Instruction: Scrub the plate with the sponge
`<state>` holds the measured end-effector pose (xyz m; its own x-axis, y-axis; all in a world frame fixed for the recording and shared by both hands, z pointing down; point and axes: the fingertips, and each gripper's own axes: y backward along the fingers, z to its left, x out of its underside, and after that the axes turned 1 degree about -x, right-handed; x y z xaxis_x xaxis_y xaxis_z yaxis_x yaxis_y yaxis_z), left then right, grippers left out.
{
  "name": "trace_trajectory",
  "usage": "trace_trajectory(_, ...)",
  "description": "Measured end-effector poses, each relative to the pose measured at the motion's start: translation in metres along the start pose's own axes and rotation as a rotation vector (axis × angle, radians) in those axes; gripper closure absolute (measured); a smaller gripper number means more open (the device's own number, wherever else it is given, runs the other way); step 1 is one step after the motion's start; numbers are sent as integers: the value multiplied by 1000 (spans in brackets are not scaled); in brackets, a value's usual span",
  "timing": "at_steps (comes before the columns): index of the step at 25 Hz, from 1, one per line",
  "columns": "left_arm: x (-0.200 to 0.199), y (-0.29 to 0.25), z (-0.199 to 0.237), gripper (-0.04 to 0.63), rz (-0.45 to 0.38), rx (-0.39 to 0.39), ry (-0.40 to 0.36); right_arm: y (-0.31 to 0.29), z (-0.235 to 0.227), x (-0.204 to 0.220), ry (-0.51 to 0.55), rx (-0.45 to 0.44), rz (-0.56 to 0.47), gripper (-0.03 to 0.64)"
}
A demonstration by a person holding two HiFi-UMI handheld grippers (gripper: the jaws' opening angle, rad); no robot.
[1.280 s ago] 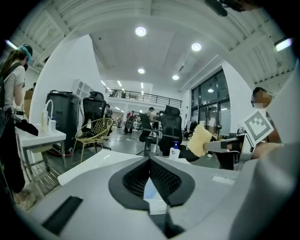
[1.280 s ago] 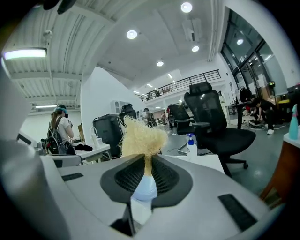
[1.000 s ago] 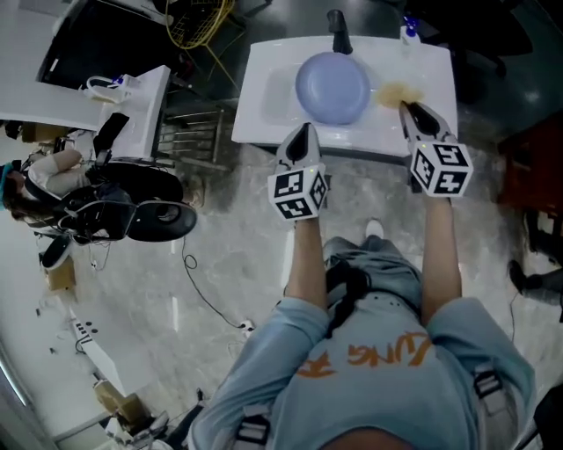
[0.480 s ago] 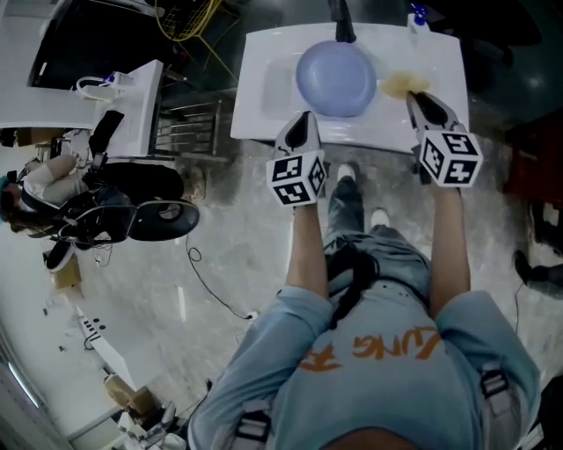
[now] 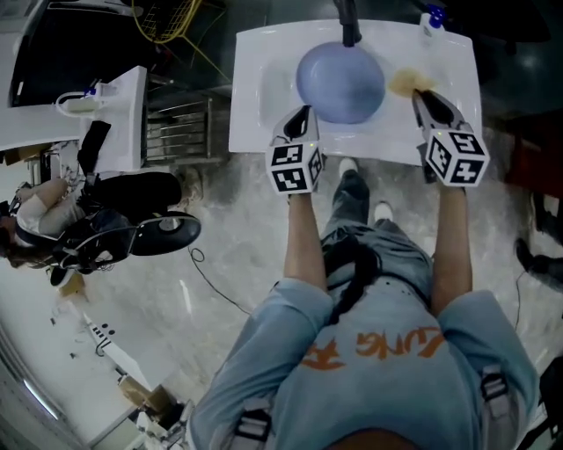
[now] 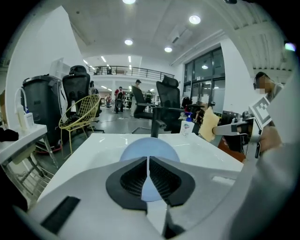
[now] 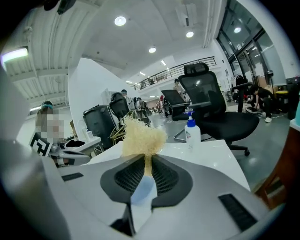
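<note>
A pale blue plate (image 5: 340, 81) lies in the basin of a white sink (image 5: 259, 123); it also shows as a blue disc (image 6: 149, 151) in the left gripper view. My left gripper (image 5: 302, 118) hovers at the sink's near edge, just short of the plate, shut with nothing between its pads (image 6: 148, 168). My right gripper (image 5: 424, 95) is shut on a yellow sponge (image 5: 408, 83) over the sink's right side, right of the plate. In the right gripper view the fluffy sponge (image 7: 140, 137) sticks up out of the pinched jaws.
A black faucet (image 5: 348, 25) stands at the sink's far edge behind the plate. A soap pump bottle (image 5: 431, 19) sits at the far right corner, seen too as the bottle (image 7: 191, 132) beyond the sponge. An office chair (image 5: 149, 230) and a white desk (image 5: 106, 110) stand left.
Both grippers have drawn closer to the sink and now reach over its near edge. The sponge stays pinched in the right gripper; the left stays shut.
</note>
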<state>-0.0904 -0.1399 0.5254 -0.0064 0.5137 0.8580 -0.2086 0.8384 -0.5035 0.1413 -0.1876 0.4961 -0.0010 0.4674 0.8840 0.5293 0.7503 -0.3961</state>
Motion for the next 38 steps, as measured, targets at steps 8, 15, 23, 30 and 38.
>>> trace_trajectory(8, 17, -45, 39, 485, 118, 60, -6, -24, 7, 16, -19, 29, 75, 569)
trace_trajectory(15, 28, -88, 58, 413, 187, 141, 24, -39, 4, 25, -17, 64, 124, 569)
trace_trajectory(23, 47, -128, 92, 390, 268, 124, 139, -44, -5, 28, -23, 135, 155, 569)
trace_trajectory(30, 64, -160, 98, 390, 390, 160, 158, -46, -4, 29, -47, 184, 158, 569)
trace_trajectory(38, 85, -175, 87, 400, 500, 256, 224, -55, 2, 13, -36, 210, 137, 569)
